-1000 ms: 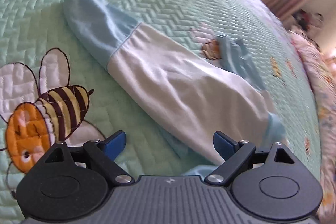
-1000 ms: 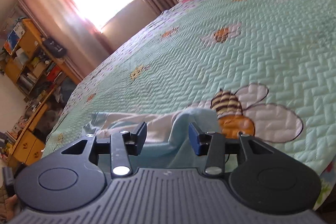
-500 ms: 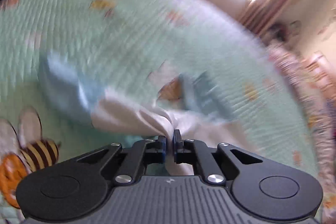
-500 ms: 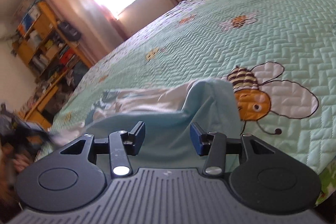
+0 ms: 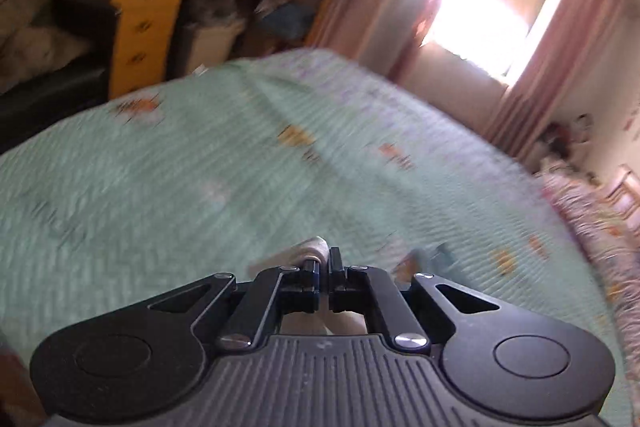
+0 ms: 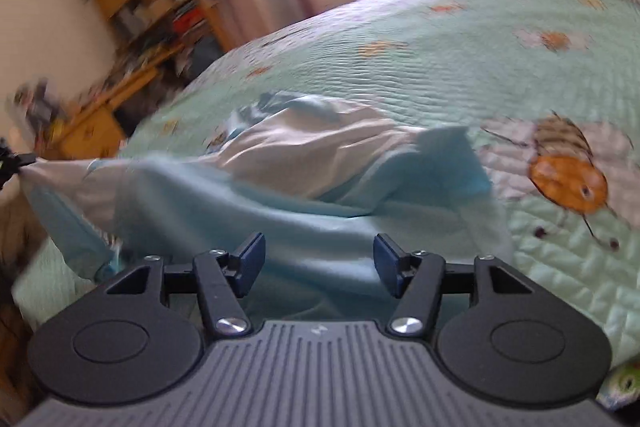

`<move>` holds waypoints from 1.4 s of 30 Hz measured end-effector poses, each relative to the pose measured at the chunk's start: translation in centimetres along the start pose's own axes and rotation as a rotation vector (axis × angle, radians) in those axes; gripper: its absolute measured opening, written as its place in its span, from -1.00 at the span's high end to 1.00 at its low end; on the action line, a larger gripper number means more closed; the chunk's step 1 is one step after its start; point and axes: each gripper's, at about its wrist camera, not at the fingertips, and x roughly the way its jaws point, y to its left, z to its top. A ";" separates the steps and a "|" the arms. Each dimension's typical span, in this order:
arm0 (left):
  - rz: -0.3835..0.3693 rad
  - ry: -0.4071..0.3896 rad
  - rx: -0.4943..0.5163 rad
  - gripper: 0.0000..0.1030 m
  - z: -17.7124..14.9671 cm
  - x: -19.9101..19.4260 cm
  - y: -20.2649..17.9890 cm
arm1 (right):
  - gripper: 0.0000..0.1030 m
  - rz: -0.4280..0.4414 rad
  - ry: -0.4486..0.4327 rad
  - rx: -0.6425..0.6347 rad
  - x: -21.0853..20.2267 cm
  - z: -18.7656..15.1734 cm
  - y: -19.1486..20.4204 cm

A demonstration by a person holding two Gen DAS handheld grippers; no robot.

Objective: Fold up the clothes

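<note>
Left hand-held gripper [image 5: 323,261] clenched on a fold of the white and light-blue cotton garment [image 6: 304,163]; right hand-held gripper [image 6: 319,259] released, jaws just widening over the garment, on the mint-green quilted bedspread [image 6: 460,67].

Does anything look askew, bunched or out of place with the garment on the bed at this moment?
Yes. The blue and white garment lies rumpled on the green quilt, not flat. One corner is pinched in the left gripper and stretched off toward the left; the right gripper stands open over the blue fabric. Heavy motion blur hides finer detail.
</note>
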 end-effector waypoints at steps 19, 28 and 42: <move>0.004 0.142 0.136 0.72 -3.9 1.5 0.9 | -0.41 0.067 -0.106 -0.889 0.9 -1.5 11.0; -0.018 0.189 0.240 0.03 -5.5 1.9 -0.3 | -0.41 -0.012 -0.126 -0.853 5.3 0.1 11.8; -0.109 0.229 0.204 -0.24 -6.0 2.4 -0.7 | 0.94 0.531 -0.114 -0.182 -1.7 6.2 6.3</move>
